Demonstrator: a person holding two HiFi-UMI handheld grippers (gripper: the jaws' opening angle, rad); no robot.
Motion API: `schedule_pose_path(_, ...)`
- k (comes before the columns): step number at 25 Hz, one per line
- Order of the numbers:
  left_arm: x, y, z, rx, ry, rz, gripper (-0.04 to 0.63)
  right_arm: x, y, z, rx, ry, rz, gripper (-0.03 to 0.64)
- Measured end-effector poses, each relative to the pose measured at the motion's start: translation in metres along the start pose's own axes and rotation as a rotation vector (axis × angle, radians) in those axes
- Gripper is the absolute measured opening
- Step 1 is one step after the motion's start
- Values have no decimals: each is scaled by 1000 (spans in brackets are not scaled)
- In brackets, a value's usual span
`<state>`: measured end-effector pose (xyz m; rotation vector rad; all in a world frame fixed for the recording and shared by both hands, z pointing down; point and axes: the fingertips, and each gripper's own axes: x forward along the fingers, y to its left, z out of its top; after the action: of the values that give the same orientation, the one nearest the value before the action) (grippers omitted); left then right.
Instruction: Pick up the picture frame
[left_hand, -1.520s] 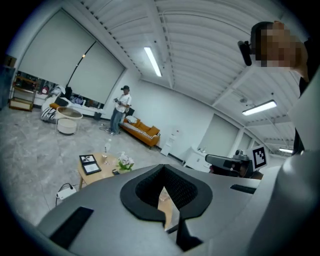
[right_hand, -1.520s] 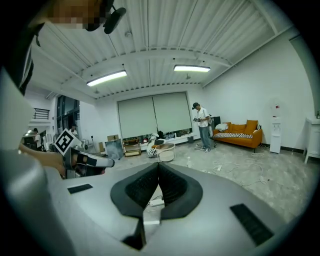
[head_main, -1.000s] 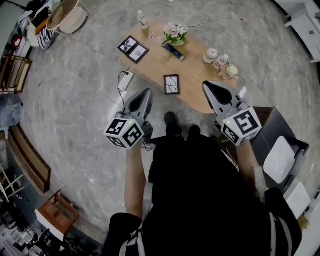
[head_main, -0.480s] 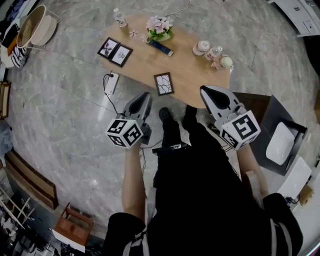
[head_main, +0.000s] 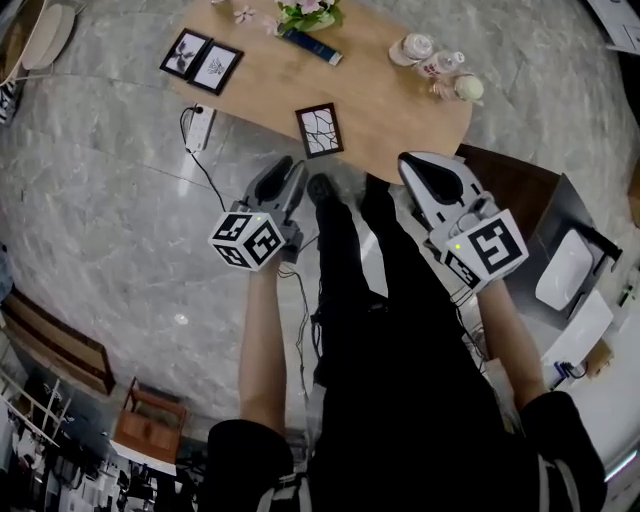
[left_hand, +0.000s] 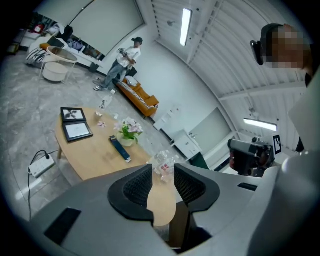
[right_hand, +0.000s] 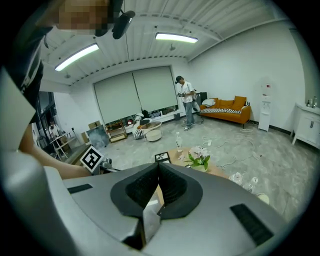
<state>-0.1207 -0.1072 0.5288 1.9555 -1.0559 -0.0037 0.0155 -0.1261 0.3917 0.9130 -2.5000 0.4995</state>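
Observation:
A small dark picture frame (head_main: 318, 130) with a white cracked-line picture lies flat near the front edge of the oval wooden table (head_main: 390, 120). My left gripper (head_main: 290, 170) hovers over the floor just short of that edge, below and left of the frame. Its jaws are opening, with a narrow gap and nothing between them (left_hand: 162, 171). My right gripper (head_main: 416, 166) is at the table's front right edge, shut and empty (right_hand: 158, 168). Both are apart from the frame. Two more frames (head_main: 200, 60) lie side by side at the table's far left.
On the table are a flower pot (head_main: 308, 10), a blue flat object (head_main: 310, 45) and clear bottles (head_main: 435, 65). A power strip (head_main: 197, 127) with its cable lies on the floor. A dark cabinet (head_main: 515, 190) stands to the right. A person (left_hand: 124, 60) stands far off.
Both grippers have sunk and come closer to the table's front edge. The left jaws, shut before, now show a small gap. The table has slid toward the top of the head view.

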Motion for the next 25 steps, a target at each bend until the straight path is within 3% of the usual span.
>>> schedule_pose_path(3, 19, 24, -24, -12, 17, -7, 175, 12, -4, -18, 18, 13, 2, 14)
schedule_pose_path(7, 44, 48, -49, -96, 6, -48, 258, 27, -8, -39, 26, 23, 13, 14)
schedule_pose_path(13, 74, 92, -101, -140, 72, 8, 322, 43, -15, -71, 42, 49, 33, 14)
schedule_pose_path(19, 101, 140, -164, -216, 158, 49, 370, 55, -20, -99, 64, 76, 52, 14)
schedule_pose_path(25, 119, 175, -202, -341, 155, 73, 377, 67, -21, -127, 84, 123, 69, 14)
